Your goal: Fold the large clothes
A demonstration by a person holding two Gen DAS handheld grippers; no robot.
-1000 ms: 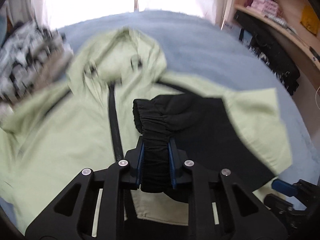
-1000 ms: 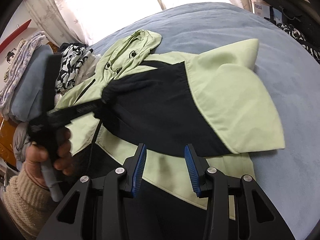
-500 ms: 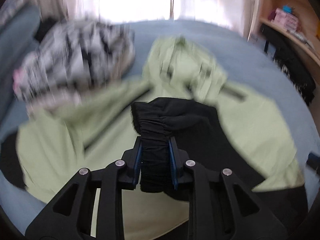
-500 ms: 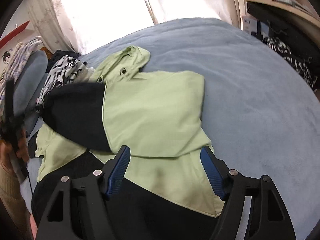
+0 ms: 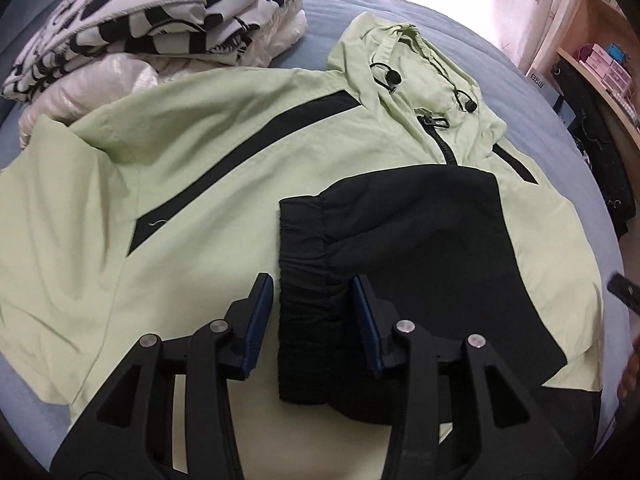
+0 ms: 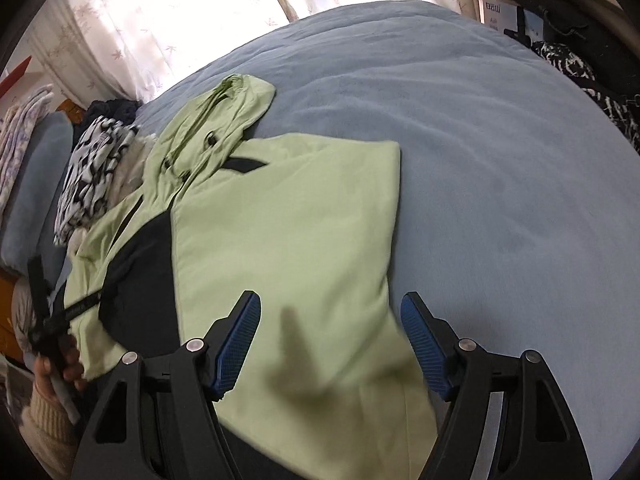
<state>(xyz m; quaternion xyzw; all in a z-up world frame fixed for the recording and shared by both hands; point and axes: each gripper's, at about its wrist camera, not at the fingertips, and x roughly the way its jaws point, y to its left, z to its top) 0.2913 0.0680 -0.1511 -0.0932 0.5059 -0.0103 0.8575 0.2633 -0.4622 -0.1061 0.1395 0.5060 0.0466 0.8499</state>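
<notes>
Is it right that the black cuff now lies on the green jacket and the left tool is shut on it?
Not quite. In the left wrist view the cuff does lie on the jacket, but the left tool is open: its jaws have just been opening and stand clear of the cuff between them.

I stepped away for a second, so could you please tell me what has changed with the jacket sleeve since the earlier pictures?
The left gripper carried the black cuff across the green jacket and its jaws have just been opening, so the cuff now lies loose between them. The right gripper has opened wide over the folded sleeve. The jacket's hood and the bed stayed put.
</notes>
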